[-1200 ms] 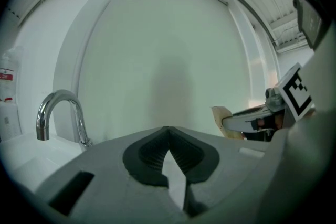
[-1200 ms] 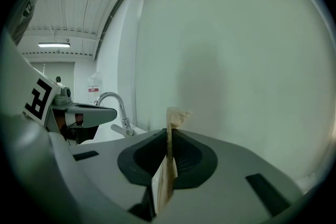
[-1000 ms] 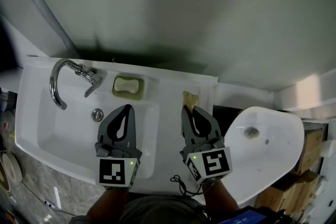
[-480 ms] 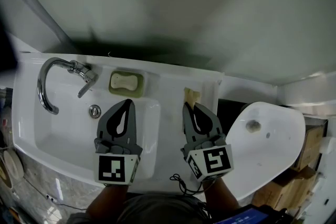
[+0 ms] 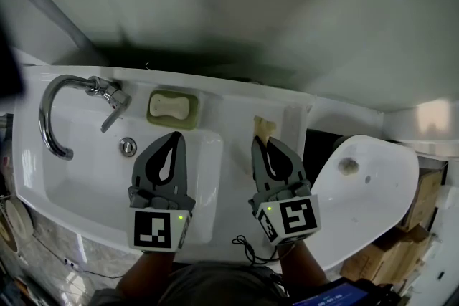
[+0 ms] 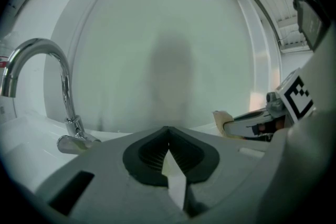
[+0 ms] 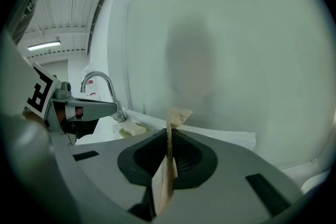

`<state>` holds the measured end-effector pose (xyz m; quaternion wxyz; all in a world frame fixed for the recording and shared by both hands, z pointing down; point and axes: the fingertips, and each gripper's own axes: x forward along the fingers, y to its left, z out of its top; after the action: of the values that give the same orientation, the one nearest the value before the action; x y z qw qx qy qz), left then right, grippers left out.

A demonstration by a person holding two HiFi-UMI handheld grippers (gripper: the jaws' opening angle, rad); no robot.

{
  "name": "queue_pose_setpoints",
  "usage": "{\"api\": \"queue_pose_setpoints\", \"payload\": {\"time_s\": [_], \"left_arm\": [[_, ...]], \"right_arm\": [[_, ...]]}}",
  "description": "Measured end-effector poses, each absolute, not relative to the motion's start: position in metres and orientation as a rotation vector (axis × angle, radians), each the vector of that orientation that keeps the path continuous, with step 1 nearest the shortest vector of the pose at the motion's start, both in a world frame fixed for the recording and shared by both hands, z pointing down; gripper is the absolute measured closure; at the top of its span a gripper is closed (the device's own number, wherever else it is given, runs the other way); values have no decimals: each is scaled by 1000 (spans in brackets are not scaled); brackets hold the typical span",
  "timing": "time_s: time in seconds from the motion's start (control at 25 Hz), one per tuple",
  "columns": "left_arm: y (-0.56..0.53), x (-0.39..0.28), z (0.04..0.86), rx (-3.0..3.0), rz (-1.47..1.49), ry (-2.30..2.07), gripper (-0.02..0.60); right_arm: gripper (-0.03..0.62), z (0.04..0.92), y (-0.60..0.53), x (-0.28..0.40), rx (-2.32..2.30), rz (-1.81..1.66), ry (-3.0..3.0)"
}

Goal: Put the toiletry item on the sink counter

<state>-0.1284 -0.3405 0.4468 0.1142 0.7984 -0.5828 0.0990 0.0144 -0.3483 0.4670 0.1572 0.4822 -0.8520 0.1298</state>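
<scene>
A thin, flat beige toiletry packet (image 5: 264,128) stands on edge between the jaws of my right gripper (image 5: 261,145), which is shut on it. It is above the right part of the white sink counter (image 5: 237,115). In the right gripper view the packet (image 7: 178,115) sticks out past the closed jaws of the right gripper (image 7: 169,136). My left gripper (image 5: 174,137) hovers over the basin with its jaws shut and nothing in them. The left gripper view shows the left gripper (image 6: 168,150) closed and, to the right, the packet (image 6: 221,119).
A chrome faucet (image 5: 61,111) curves over the basin at the left, above the drain (image 5: 128,147). A bar of soap in a dish (image 5: 172,108) lies at the counter's back. A white toilet (image 5: 366,190) stands to the right. The wall is close behind.
The head view has shifted, so the sink sits further left and the faucet shows more fully. Both grippers stay side by side, the right one still shut on the packet.
</scene>
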Motion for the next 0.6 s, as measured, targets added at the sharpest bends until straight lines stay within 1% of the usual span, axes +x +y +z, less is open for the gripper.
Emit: {"api": "queue_pose_setpoints", "payload": {"time_s": [0.6], "left_arm": [[-348,-132,472,2292,321,-1668,568]], "right_arm": [[563,493,-361,11,1365,405,-2402]]}}
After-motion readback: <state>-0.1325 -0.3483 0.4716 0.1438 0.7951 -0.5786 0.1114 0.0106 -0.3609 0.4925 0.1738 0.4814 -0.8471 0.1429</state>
